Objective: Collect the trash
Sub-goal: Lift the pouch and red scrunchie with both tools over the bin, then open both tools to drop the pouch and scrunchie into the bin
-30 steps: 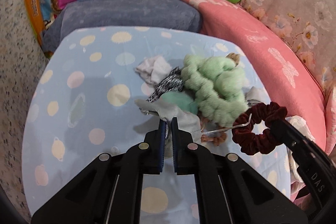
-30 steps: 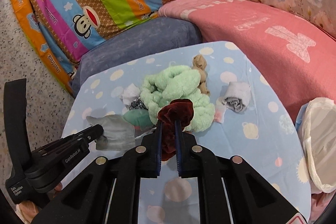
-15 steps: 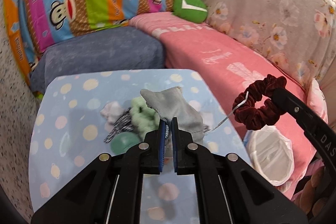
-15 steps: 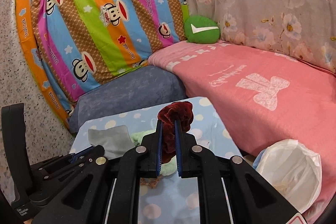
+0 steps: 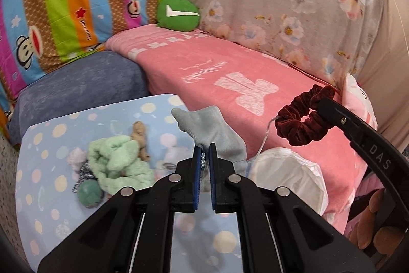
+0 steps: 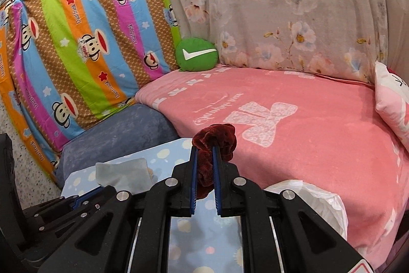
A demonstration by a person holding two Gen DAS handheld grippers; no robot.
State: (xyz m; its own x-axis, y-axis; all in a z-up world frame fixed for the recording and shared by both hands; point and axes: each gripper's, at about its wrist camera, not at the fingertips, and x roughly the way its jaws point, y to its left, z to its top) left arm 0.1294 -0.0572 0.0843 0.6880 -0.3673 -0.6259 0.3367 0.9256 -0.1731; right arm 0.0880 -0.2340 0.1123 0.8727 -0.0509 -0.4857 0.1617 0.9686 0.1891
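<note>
Off to the left of my left gripper [image 5: 204, 149], down on the polka-dot table [image 5: 46, 165], there's the leftover pile: a fuzzy mint green cloth [image 5: 120, 165], a small teal ball [image 5: 88, 193] just below it, a black-and-white patterned scrap [image 5: 83, 174] and a whitish wad [image 5: 75, 157] tucked against its left side, and a tan knotted thing [image 5: 140, 138] touching its upper right edge.

My left gripper itself is clamped tight on a grey sock [image 5: 212, 129], pinched at its lower edge so the rest sticks up and leans left above the fingertips. It's lifted clear of the table.

Just to the right of that gripper and a bit lower sits the white trash bag [image 5: 288, 175], mouth open, snug against the pink blanket [image 5: 230, 68] on the sofa. A thin pale thread [image 5: 265, 137] trails down toward the bag from the dark red scrunchie [image 5: 301, 117].

That scrunchie is in my right gripper [image 6: 204, 152], squeezed between the fingers with most of it bunched above the tips, held up in the air. From the right wrist view the bag [image 6: 314, 193] is down and to the right of the gripper, and the grey sock [image 6: 122, 170] shows lower left.
</note>
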